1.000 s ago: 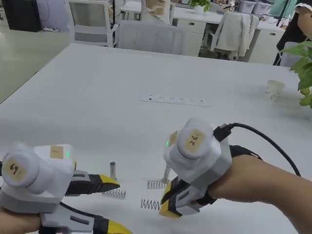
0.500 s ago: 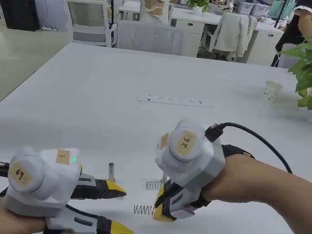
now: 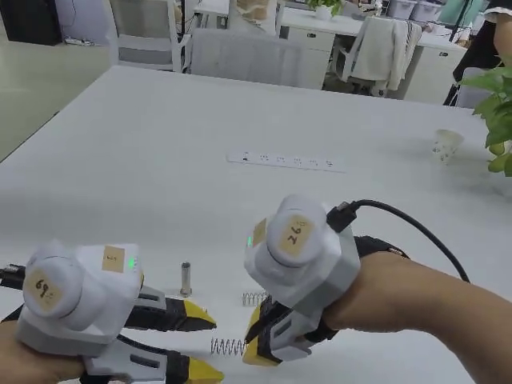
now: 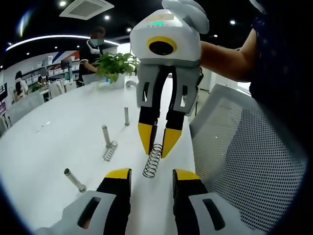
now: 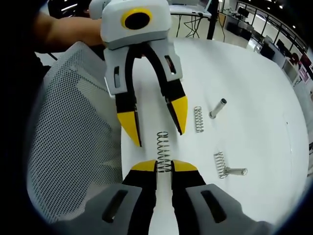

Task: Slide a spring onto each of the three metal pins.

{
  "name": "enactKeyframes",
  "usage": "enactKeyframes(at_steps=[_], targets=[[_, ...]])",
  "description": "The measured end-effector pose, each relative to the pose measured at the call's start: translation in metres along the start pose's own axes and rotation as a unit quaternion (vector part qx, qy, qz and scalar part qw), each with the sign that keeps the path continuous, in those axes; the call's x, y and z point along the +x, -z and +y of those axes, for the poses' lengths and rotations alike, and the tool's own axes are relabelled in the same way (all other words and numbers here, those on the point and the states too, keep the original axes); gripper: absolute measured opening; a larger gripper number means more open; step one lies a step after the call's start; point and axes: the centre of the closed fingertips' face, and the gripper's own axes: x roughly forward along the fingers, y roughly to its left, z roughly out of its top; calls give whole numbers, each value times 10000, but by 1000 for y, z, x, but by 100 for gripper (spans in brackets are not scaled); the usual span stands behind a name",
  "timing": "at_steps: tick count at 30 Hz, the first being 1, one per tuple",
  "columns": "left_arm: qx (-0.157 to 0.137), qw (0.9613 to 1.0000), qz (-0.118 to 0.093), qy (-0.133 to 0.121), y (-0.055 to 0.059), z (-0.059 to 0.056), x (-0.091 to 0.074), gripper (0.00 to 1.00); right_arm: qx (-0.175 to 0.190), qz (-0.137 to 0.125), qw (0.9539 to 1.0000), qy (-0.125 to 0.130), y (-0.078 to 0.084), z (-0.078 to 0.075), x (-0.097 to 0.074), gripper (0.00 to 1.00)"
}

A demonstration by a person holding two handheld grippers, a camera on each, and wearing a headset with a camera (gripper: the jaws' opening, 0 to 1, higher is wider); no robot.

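Gripping one end of a spring point(image 5: 163, 147), the right tongs point(image 5: 164, 167) have their yellow tips close together on its coils, close to the near edge of the white worktop point(image 3: 160, 144). The spring's free end points toward the left tongs point(image 4: 152, 175), which face the right tongs head-on with their tips well apart and nothing between them. I cannot tell whether the held spring rests on the worktop or hangs just off it.

In the head view, the first pin point(image 3: 186, 278) stands upright just beyond the left tongs, touching neither pair. The right gripper view shows a loose spring point(image 5: 198, 119) lying flat near this pin but apart from it. In the left gripper view a second pin point(image 4: 105, 136) stands farther toward the worktop's right edge, with another spring point(image 4: 110, 151) lying against its base; whether any coil sits around the pin I cannot tell. The third pin point(image 4: 126, 116) stands upright farther still toward that edge, on its own.

A white power strip point(image 3: 286, 161) lies flat around the middle of the worktop. A paper cup point(image 3: 446, 146) stands near the right edge, beside the leaves of a green plant point(image 3: 498, 104). A grey mesh panel point(image 4: 244, 147) runs along the near edge in both gripper views.
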Motion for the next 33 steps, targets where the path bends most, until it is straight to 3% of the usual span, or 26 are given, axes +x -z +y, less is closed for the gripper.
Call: enactKeyframes(at_steps=[14, 23, 33], targets=[[255, 9995, 75, 180, 2, 0, -5, 19, 62, -41, 10000, 43, -11, 2, 5, 8], [352, 9990, 28, 274, -2, -1, 0, 10, -18, 87, 10000, 34, -7, -1, 1, 8], [405, 9987, 75, 301, 2, 0, -1, 4, -106, 145, 9998, -45, -8, 2, 3, 8]])
